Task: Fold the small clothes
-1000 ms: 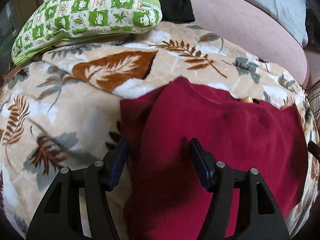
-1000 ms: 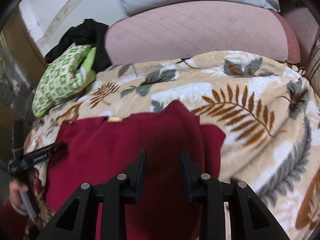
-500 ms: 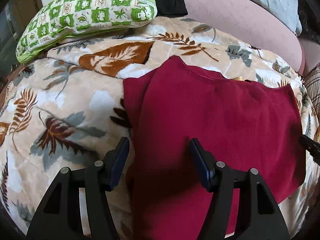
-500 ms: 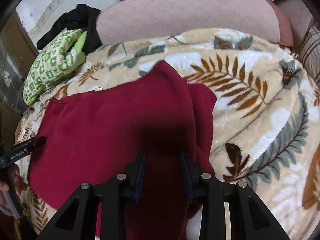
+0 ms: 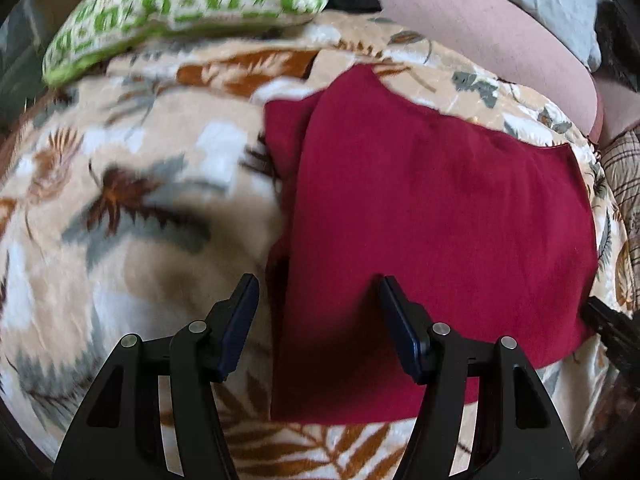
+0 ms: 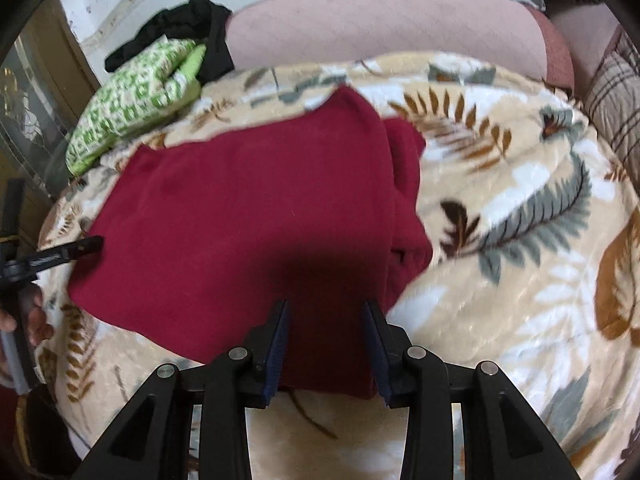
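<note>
Left wrist view shows my left hand-held gripper (image 5: 316, 320) standing wide and empty over the near left edge of the red garment (image 5: 432, 216), which lies flat on the leaf-print blanket (image 5: 132, 216), already folded in at both sides. My right hand-held gripper (image 6: 326, 336) is opening, narrow, straddling the garment's near right edge without pinching it. Next I judge both must grip that near hem and carry it far. Since a second ago, both views have drawn back nearer, showing more garment.
</note>
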`<state>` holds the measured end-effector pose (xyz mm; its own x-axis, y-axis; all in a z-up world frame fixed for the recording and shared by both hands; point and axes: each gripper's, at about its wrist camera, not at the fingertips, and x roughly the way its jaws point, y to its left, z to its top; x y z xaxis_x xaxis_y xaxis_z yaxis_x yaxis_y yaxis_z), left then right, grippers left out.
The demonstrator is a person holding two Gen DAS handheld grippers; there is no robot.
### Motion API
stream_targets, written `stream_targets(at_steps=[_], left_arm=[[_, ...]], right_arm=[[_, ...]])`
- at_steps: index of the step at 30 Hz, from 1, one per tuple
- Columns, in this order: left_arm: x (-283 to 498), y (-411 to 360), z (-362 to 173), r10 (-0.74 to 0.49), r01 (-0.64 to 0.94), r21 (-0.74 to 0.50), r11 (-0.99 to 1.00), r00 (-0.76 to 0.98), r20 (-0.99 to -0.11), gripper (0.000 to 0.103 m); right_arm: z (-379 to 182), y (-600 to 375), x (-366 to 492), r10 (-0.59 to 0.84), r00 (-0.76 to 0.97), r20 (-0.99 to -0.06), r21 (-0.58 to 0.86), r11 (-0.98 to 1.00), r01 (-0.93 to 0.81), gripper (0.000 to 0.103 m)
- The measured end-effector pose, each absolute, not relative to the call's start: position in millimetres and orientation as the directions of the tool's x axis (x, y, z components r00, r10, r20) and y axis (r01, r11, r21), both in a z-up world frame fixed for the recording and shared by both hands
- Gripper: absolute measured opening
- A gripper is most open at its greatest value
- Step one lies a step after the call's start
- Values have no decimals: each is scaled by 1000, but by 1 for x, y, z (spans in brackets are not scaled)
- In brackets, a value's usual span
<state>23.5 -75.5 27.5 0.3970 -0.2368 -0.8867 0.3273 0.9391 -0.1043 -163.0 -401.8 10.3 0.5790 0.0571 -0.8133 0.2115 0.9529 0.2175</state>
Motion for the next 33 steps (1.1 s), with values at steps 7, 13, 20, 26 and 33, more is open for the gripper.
stream_targets(at_steps=[7,13,20,26,33], left_arm=[[11,-50,25,-285,292,-184,939,358,-889,63],[2,-38,26,-264,265,-167,950,386,-884,63],[8,-38,17,-283,271,-183,945,400,-872,64],[16,-33,11,-330,290,-222,931,409,-851,67],[22,-35,11,-340,308,-224,925,405,-849,69]], right_arm=[[34,-400,-166,58,594,-802,231,948,219,36],[67,-375,-140,119,645,-755,270,953,141,36],[68,-325,-60,186,639,-746,261,965,23,36],[51,-284,9,206,597,-775,230,972,-37,36],[42,-247,70,185,585,-790,185,981,-60,36]])
